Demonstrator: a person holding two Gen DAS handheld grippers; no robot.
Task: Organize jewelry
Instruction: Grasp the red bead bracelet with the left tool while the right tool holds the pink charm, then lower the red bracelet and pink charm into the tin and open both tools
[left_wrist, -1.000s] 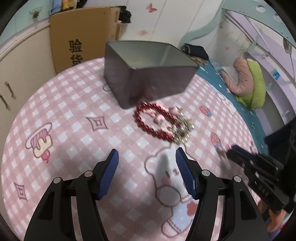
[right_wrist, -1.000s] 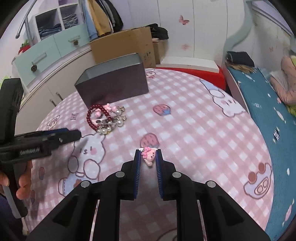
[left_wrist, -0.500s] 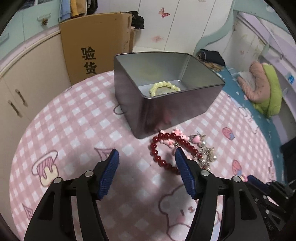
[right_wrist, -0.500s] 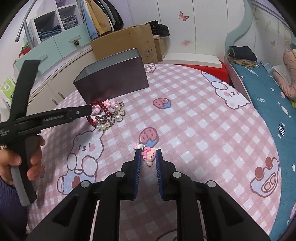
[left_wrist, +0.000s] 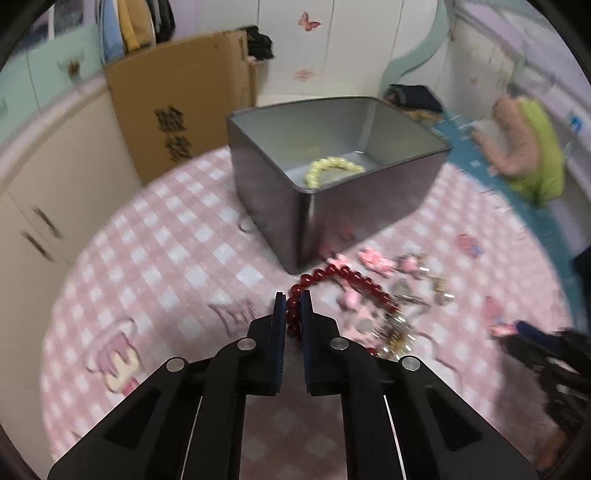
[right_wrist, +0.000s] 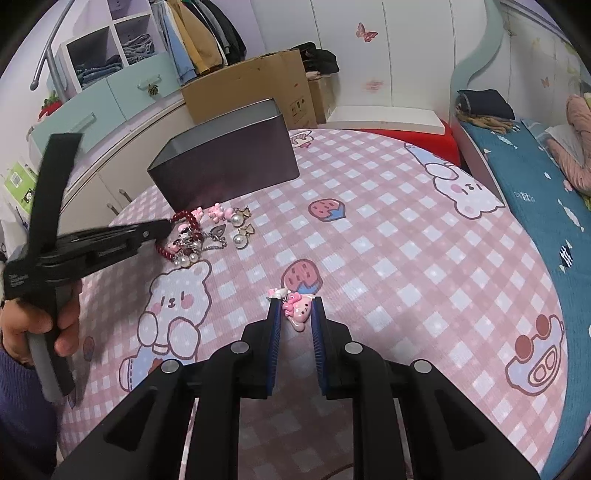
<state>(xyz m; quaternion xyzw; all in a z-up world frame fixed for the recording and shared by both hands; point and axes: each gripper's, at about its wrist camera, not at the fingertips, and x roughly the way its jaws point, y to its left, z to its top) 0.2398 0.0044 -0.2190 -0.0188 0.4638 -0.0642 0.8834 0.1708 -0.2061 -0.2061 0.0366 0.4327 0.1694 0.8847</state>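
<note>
left wrist view is motion-blurred throughout; the trinket pile (left_wrist: 402, 295) at lower right smears together, and the tin (left_wrist: 332, 177) hides part of the yellow bracelet (left_wrist: 332, 168).

Black hand-held gripper (right_wrist: 295, 314) (blue pads, silver screws); purple sleeve (right_wrist: 22, 398).

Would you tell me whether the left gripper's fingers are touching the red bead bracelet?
Touching: the left wrist view shows the closing fingers pressing the red bead bracelet from both sides.

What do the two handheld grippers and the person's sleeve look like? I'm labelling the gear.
Both the left gripper and right gripper are black, with blue ribbed pads and silver round pins. The sleeve is dark purple.
</note>
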